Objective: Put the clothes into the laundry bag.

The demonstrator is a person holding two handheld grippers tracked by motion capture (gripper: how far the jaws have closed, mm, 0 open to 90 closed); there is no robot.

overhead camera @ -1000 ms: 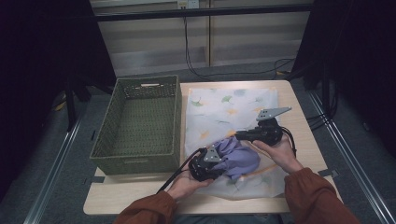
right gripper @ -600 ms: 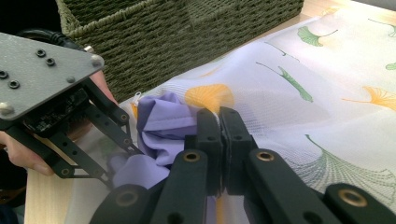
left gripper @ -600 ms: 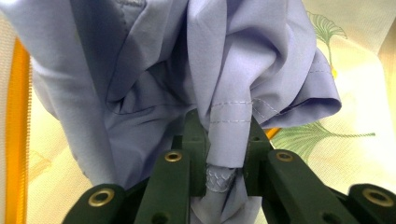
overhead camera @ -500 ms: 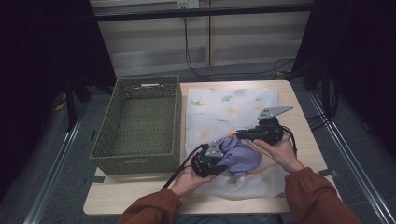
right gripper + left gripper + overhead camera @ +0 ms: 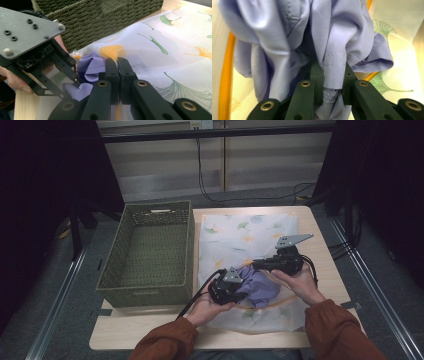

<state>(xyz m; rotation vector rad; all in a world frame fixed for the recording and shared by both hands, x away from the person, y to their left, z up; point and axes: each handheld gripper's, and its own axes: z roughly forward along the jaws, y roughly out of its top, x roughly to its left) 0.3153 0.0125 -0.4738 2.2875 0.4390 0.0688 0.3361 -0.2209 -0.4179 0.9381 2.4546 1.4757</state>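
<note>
My left gripper (image 5: 226, 287) has its jaws clamped on a stitched hem fold of the lilac garment (image 5: 257, 285), which lies bunched on the leaf-print cloth (image 5: 240, 237) near the tabletop's (image 5: 320, 220) front edge. My left hand (image 5: 207, 306) cradles it from below, beside the wicker basket (image 5: 150, 252). My right gripper (image 5: 275, 264) has its jaws closed together at the garment's far side; whether they pinch fabric, I cannot tell. My right hand (image 5: 300, 282) reaches in from the right.
</note>
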